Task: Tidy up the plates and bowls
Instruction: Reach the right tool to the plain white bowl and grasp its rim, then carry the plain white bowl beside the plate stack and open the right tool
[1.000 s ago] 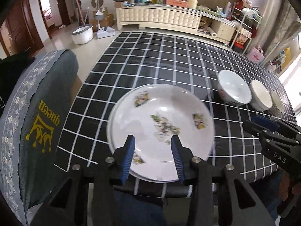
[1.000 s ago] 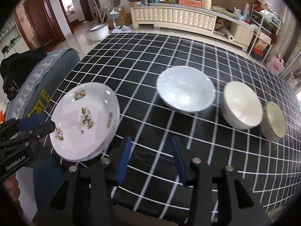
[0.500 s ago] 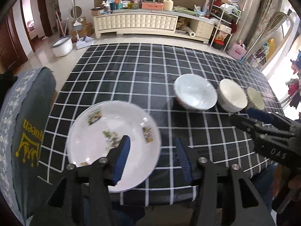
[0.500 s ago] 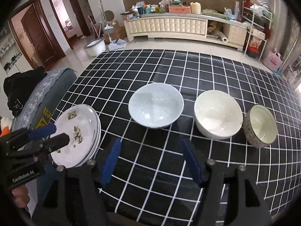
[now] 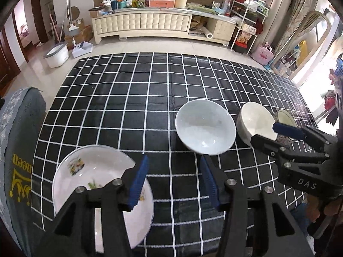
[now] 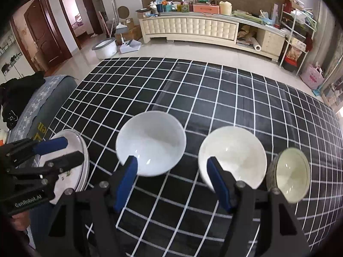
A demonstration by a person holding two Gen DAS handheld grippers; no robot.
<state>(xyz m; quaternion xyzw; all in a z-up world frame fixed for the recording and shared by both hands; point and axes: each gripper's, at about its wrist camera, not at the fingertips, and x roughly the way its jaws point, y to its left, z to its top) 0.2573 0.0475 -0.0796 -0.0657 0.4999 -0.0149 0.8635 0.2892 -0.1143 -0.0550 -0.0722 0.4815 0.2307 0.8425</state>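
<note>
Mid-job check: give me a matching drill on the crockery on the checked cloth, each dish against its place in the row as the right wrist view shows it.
Things:
1. floral plate
2. pale blue bowl
3. cream bowl
4. small patterned bowl

Places:
A. far right end
B. far left, at the table edge
C. second from the left
D. between two other bowls

Pairs: 1-B, 2-C, 3-D, 4-A

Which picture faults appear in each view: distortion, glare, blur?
Left wrist view: fisheye bends the tablecloth grid, window light blows out at right, plate slightly smeared. Right wrist view: same bending and dark corners, small glints in the bowls, otherwise sharp.
</note>
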